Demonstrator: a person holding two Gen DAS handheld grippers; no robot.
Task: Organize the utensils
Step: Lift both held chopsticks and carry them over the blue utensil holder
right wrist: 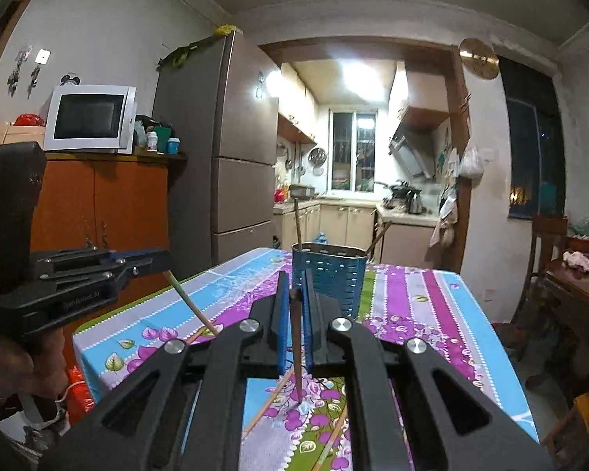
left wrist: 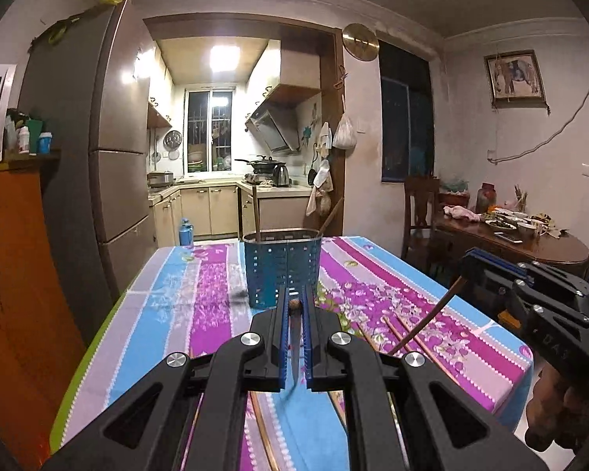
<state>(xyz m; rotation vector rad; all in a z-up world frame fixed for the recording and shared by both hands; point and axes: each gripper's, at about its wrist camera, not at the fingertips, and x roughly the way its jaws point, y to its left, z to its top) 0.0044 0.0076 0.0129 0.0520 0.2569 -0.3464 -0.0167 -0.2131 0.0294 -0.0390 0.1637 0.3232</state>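
Note:
A blue perforated utensil holder (left wrist: 282, 267) (right wrist: 329, 278) stands on the striped floral tablecloth, with two chopsticks leaning inside it. My left gripper (left wrist: 294, 306) is shut on a chopstick (left wrist: 295, 337) that hangs down toward the cloth, just short of the holder. It also shows in the right wrist view (right wrist: 153, 265), with its chopstick (right wrist: 192, 302) slanting down. My right gripper (right wrist: 294, 294) is shut on a brown chopstick (right wrist: 297, 345), close in front of the holder. It shows at the right of the left wrist view (left wrist: 467, 271), its chopstick (left wrist: 428, 316) slanting down.
Several loose chopsticks (left wrist: 408, 333) (right wrist: 271, 400) lie on the tablecloth (left wrist: 200, 294) below the grippers. An orange cabinet (right wrist: 102, 204) with a microwave and a tall fridge (left wrist: 94, 149) stand left of the table. A wooden dining table (left wrist: 530, 239) with dishes is to the right.

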